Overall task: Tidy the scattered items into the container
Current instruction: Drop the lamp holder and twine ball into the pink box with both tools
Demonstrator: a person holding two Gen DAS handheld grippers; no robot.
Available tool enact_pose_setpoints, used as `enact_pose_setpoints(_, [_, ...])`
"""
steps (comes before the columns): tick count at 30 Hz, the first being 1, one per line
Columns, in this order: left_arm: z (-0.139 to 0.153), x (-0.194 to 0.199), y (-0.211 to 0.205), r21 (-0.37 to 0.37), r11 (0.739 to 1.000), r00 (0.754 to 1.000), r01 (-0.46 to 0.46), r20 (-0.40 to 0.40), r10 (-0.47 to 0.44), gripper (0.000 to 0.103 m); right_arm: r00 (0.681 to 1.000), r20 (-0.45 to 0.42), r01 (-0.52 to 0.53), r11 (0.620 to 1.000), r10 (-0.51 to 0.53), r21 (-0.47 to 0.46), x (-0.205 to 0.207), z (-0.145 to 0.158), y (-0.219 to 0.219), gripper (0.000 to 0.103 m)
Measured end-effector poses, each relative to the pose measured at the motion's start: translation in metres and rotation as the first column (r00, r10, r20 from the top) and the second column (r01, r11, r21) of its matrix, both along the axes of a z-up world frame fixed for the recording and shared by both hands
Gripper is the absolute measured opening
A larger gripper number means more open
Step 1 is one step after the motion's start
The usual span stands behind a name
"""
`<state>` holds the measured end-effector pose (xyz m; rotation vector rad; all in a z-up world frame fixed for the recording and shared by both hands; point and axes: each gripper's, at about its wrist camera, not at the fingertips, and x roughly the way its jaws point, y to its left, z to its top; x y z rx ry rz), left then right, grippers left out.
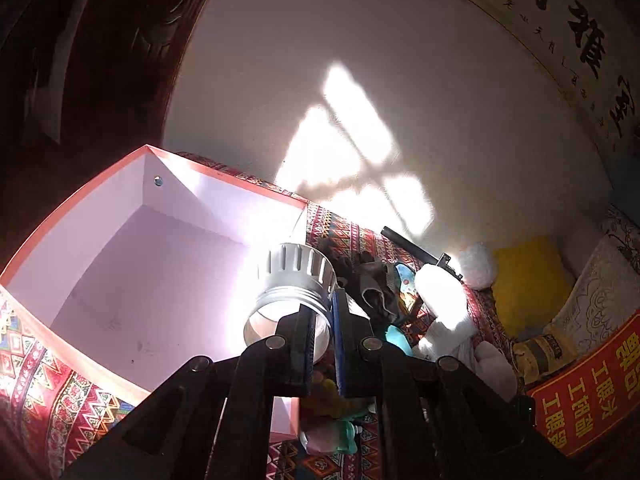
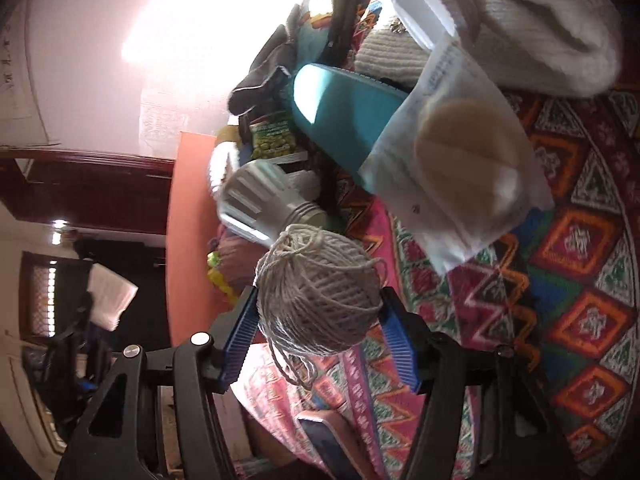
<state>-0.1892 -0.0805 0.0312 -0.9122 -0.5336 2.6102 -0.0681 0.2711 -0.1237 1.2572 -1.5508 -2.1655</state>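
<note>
My left gripper (image 1: 322, 318) is shut on the rim of a silver ribbed metal cap (image 1: 294, 280) and holds it in the air over the right edge of an open box with white walls (image 1: 100, 208) and an orange rim. In the right wrist view the same cap (image 2: 260, 200) hangs beside the box's orange side (image 2: 188, 220). My right gripper (image 2: 320, 300) has its blue pads pressed on both sides of a ball of pale twine (image 2: 316, 272), just above the patterned cloth (image 2: 580, 280). A loose loop of twine hangs below the ball.
A pile lies right of the box: a teal slipper (image 2: 344, 120), a clear bag of round beige pads (image 2: 460, 160), white knit gloves (image 2: 540, 20), a green snack packet (image 2: 274, 136) and a dark glove (image 1: 372, 288). A yellow cushion (image 1: 528, 280) and a red banner (image 1: 592, 392) lie far right.
</note>
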Motion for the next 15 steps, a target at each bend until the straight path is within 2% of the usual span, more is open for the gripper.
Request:
enact_pose_setpoints(3, [-0.024,-0.008,-0.028,0.047,0.997,0.995,-0.058,0.079,0.054,0.005,0.994,-0.107,-0.023,1.0,0.024,0.011,0.012,0.039,-0.011,0.059])
enact_pose_setpoints(5, [-0.035,-0.011,-0.04,0.083,0.994,0.991,-0.07,0.119,0.06,0.005,0.978,-0.199,-0.048,0.996,0.061,0.071,0.011,0.071,-0.029,0.059])
enact_pose_setpoints(10, [-0.031,-0.004,-0.049,0.069,0.994,0.994,-0.086,0.078,0.081,0.005,0.91,-0.344,-0.15,0.958,0.23,0.243,-0.017,0.137,-0.1,0.059])
enact_pose_setpoints(15, [-0.026,-0.005,-0.068,0.057,0.989,0.989,-0.136,0.061,0.133,0.008,0.837,-0.406,-0.213,0.903,0.366,0.374,-0.044,0.17,-0.162,0.059])
